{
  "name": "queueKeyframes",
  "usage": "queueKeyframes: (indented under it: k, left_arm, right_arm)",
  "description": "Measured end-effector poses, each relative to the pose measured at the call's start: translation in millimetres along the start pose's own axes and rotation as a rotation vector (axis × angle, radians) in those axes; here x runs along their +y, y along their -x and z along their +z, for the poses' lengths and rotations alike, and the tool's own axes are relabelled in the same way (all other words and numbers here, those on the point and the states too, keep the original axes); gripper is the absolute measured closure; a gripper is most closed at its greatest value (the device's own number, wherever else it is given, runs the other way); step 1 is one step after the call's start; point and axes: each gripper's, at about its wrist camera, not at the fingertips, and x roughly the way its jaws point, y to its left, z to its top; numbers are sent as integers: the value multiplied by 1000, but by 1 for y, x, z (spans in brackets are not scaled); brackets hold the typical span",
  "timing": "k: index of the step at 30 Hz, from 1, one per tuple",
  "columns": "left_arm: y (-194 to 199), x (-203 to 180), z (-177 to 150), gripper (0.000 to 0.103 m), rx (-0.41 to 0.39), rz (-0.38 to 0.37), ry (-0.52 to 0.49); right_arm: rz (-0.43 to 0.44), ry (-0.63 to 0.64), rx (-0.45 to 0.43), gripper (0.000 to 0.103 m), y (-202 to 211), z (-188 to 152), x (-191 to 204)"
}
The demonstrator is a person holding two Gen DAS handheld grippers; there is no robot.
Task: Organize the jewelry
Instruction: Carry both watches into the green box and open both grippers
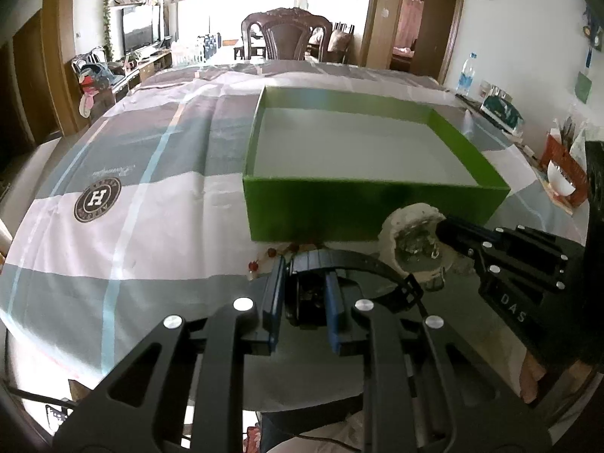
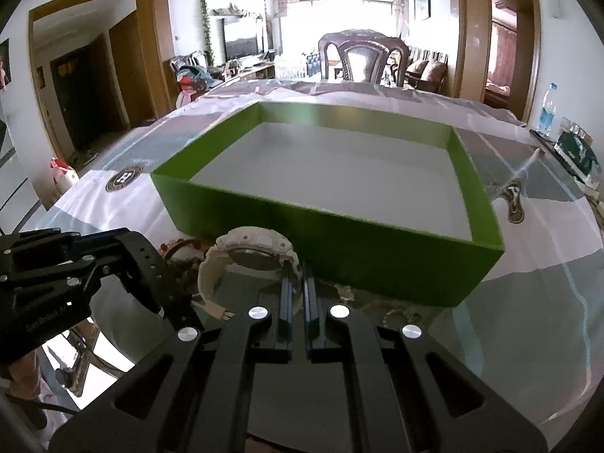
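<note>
Left claw [image 1: 304, 298]: nearest item in the left wrist view; blue-padded fingers [image 1: 272, 302] closed on a black watch [image 1: 339, 264], its strap arching just in front of the green box [image 1: 313, 219].

Right claw [image 2: 298, 287]: fingers nearly together, pinching the edge of a white watch [image 2: 245, 253] that sits just in front of the green box's near wall. In the left wrist view the same white watch [image 1: 411, 234] appears beside the right claw [image 1: 445, 232], right of the black watch.

Red beads [image 1: 260, 260]: small string lying on the tabletop [image 1: 151, 226] just in front of the box's near-left corner; partly hidden, so its full form is unclear.

Green box: open, shallow, pale inside, nothing visible in it.

Tabletop: covered with a grey-and-white checked cloth [image 1: 170, 143]; round "H" emblem [image 1: 97, 198] left of the box.

Dark wooden chair [image 1: 287, 34]: beyond the box, at the far edge.
</note>
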Motion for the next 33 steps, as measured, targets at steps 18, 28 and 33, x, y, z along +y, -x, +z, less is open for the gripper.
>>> queueKeyframes:
  k: [18, 28, 33]
  left_arm:
    - [32, -6, 46, 84, -158, 12, 19]
    - [-10, -2, 95, 84, -182, 49, 78]
    - [-48, 0, 109, 84, -120, 40, 98]
  right_arm:
    - [-47, -35, -196, 97, 42, 32, -26]
    - [-116, -72, -239, 97, 21, 60, -50]
    - [-129, -97, -165, 97, -13, 62, -58]
